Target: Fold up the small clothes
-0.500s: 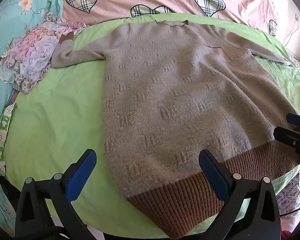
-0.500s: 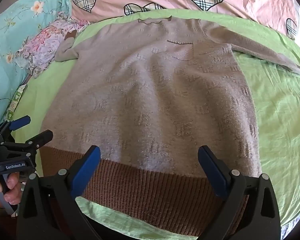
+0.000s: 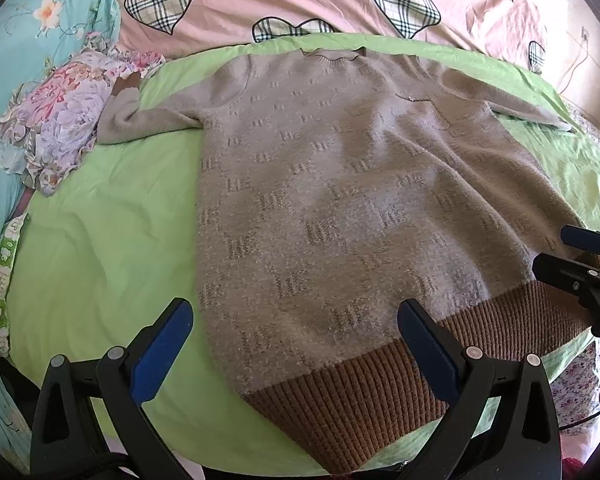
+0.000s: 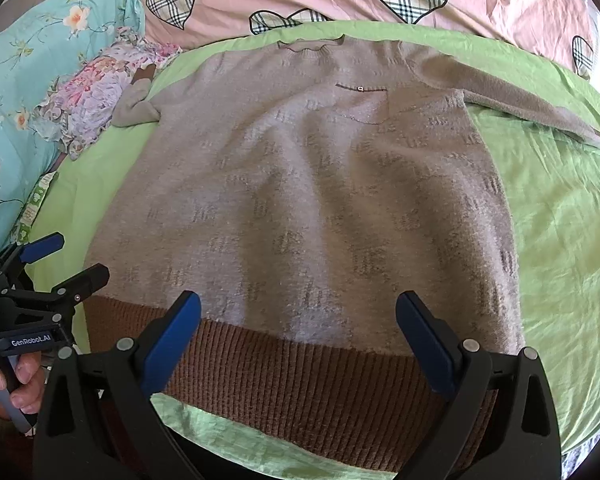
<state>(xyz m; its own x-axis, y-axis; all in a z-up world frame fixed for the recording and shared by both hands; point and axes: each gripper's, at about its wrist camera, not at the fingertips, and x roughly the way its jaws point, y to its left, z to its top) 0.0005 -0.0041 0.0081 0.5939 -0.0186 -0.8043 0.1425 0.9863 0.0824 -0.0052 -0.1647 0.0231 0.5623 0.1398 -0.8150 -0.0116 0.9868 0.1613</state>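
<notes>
lying flat on the green sheet point(image 3: 100, 240), the sweater point(image 3: 340, 200) leaves bare margins either side; left gripper point(image 3: 296, 344) and right gripper point(image 4: 298, 336) gape, empty, over its hem. only the right view shows the pocket point(image 4: 364, 104) clearly.

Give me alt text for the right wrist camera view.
A grey knit sweater with a brown ribbed hem lies flat, sleeves spread, on a green sheet. The open right gripper hovers over the hem; the left gripper, also open, sits at the hem's left corner. A floral garment lies upper left.
</notes>
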